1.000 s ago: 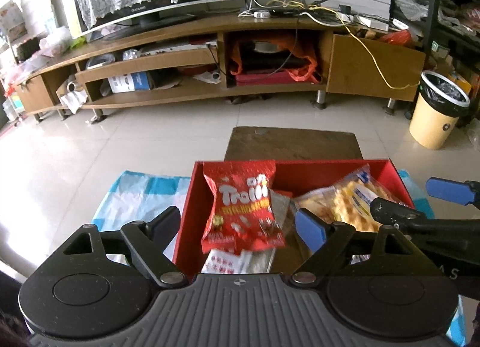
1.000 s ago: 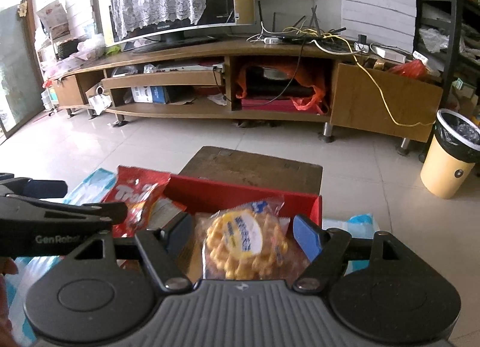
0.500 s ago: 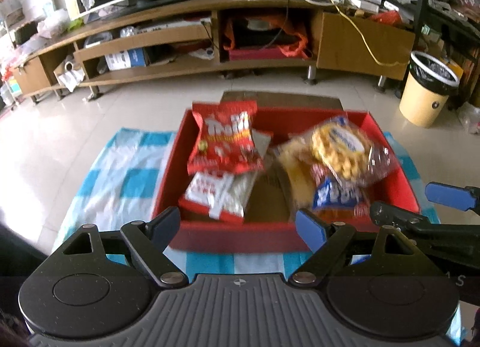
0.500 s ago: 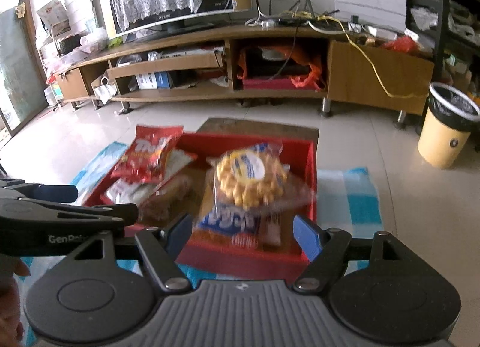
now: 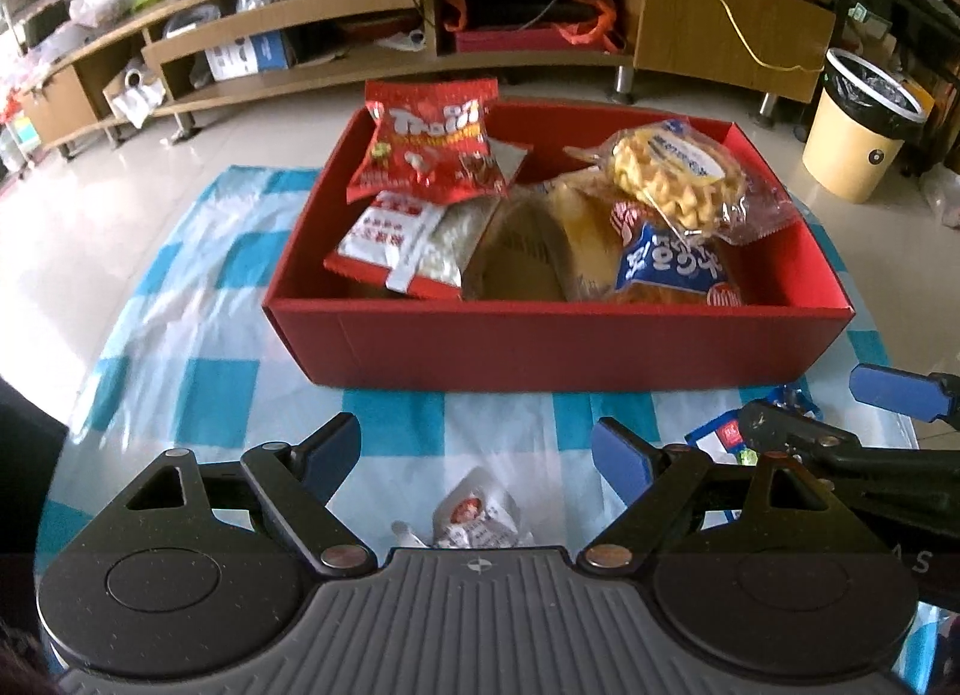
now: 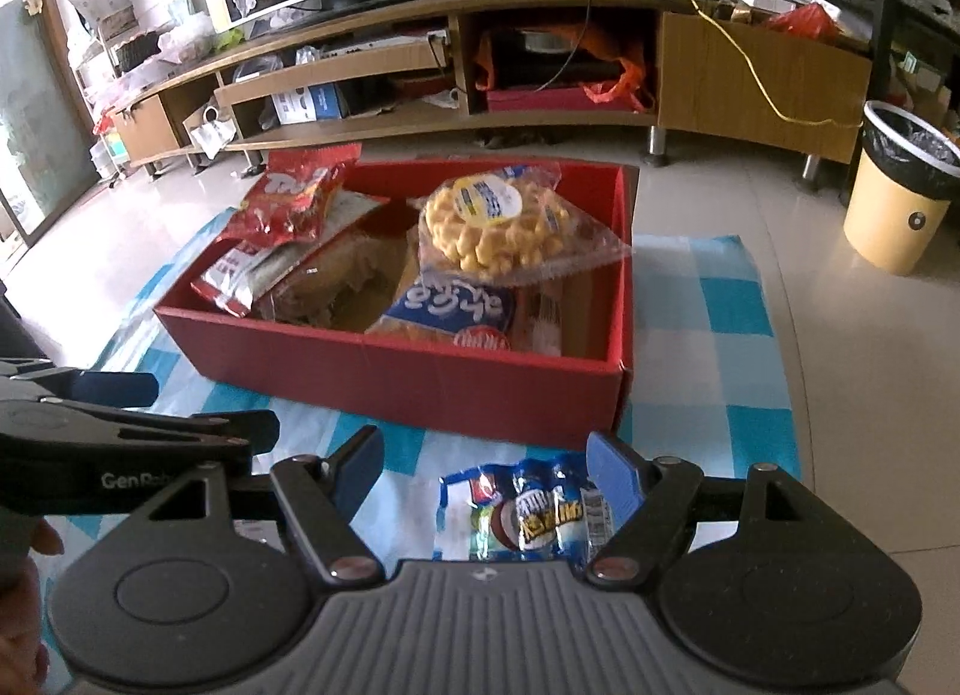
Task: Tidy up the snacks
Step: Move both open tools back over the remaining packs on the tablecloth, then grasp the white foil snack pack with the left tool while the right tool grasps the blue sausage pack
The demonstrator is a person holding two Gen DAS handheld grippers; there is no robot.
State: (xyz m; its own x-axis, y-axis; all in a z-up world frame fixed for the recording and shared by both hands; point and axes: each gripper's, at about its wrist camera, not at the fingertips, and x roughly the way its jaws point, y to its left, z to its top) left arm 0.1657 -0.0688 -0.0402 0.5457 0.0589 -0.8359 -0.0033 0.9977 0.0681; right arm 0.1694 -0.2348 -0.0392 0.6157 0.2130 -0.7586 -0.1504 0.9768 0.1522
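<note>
A red box [image 5: 558, 344] [image 6: 420, 377] on the blue-checked cloth holds several snack packs: a red Trolli bag [image 5: 429, 140] [image 6: 288, 197], a round yellow cracker pack [image 5: 675, 176] [image 6: 495, 227], a blue-and-white bag [image 5: 669, 263] [image 6: 450, 302] and a red-and-white pack [image 5: 396, 245]. My left gripper [image 5: 477, 455] is open and empty, hanging over a small white packet [image 5: 477, 518] on the cloth. My right gripper [image 6: 486, 464] is open above a blue snack bag [image 6: 522, 509], pads apart from it. That bag's corner [image 5: 717, 437] shows in the left wrist view behind the right gripper's fingers [image 5: 894, 383].
The checked cloth [image 5: 198, 371] [image 6: 720, 299] lies on a tiled floor. Behind the box runs a long wooden TV stand [image 5: 420, 17] [image 6: 540, 65]. A yellow bin [image 5: 864, 125] [image 6: 900, 191] stands at the right. The left gripper's arm [image 6: 120, 437] crosses the right wrist view's left side.
Both grippers pulled back from over the box and sank toward the cloth. The box's front wall and two loose packets on the cloth came into view. Both stayed open.
</note>
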